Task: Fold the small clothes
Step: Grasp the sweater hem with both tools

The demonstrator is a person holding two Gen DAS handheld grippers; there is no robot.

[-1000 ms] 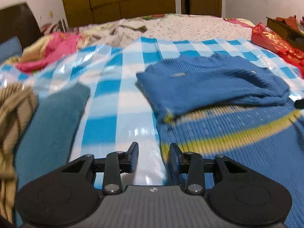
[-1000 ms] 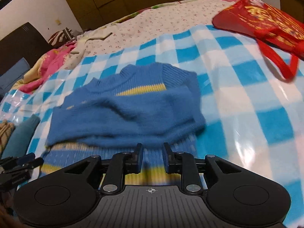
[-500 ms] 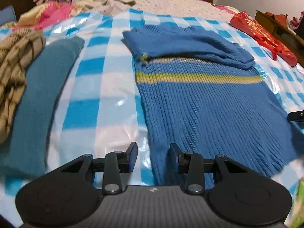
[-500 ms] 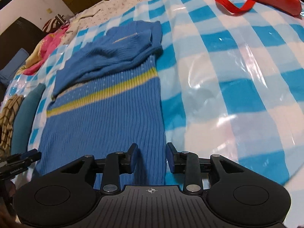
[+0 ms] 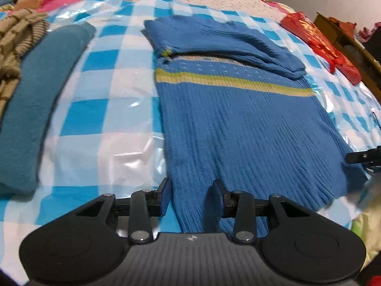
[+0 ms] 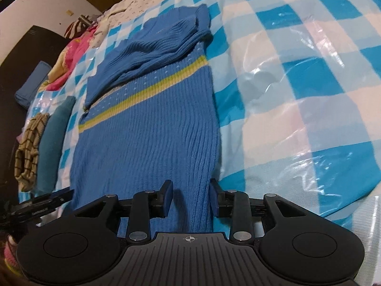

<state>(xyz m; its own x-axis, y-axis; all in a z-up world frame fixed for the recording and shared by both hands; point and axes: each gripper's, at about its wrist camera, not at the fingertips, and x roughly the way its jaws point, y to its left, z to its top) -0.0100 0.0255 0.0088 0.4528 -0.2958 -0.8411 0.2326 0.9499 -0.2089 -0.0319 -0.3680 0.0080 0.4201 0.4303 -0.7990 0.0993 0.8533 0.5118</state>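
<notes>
A blue ribbed sweater (image 5: 243,124) with a yellow-green stripe is laid flat on a blue-and-white checked plastic sheet (image 5: 95,109), its sleeves folded across the chest. The left gripper (image 5: 191,194) is positioned at the near left corner of the hem, jaws parted, with the fabric edge lying between them and not pinched. The right gripper (image 6: 190,196) is positioned at the near right corner of the hem; its jaws have just been opening and are set apart over the fabric, with nothing clamped. A folded teal garment (image 5: 38,100) is placed on the sheet, well to the left of the sweater.
</notes>
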